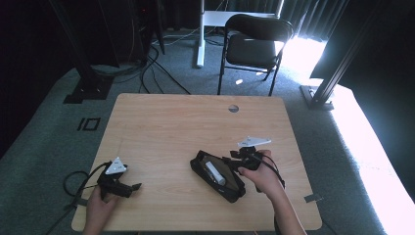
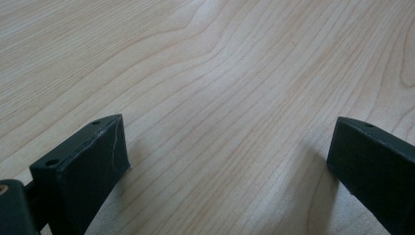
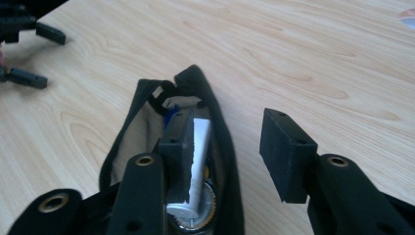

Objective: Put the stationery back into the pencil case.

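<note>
Wooden table (image 1: 161, 127), chair (image 1: 254, 41) behind, open pouch (image 1: 218, 175)

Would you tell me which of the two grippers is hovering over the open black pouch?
The right gripper, held at the pouch's right edge with its jaws open above the white tube inside. The left gripper sits apart over bare table.

A black pouch (image 3: 222, 147) with a pale beige lining holds a white tube (image 3: 199, 156); beneath the black hand-held gripper (image 3: 230, 152), the table (image 1: 161, 127) shows light wood grain.
</note>
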A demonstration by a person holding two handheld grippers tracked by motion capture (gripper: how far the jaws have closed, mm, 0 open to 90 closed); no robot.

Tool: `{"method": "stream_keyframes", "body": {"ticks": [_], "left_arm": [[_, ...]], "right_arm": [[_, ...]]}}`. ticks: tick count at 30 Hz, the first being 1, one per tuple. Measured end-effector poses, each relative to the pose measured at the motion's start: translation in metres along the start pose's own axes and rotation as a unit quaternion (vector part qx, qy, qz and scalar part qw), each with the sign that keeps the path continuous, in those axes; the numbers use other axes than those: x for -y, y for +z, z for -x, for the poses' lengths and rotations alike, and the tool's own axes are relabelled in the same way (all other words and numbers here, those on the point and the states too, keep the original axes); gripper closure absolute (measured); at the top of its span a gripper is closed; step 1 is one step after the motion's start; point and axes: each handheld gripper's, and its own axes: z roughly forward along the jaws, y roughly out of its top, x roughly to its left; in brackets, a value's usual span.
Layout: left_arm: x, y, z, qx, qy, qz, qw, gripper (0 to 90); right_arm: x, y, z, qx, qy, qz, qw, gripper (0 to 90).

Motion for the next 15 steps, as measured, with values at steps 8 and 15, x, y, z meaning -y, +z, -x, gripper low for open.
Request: {"method": "stream_keyframes", "body": {"ticks": [8, 15], "left_arm": [[0.000, 0.000, 0.000, 0.000, 0.000, 0.000, 1.0000, 1.9], [0.000, 0.000, 0.000, 0.000, 0.000, 0.000, 1.0000, 1.9]], "right_arm": [[0.009, -0.009, 0.013, 0.026, 0.011, 0.009, 0.9996, 51.3], [0.020, -0.013, 0.023, 0.045, 0.021, 0.015, 0.9987, 46.1]]}}
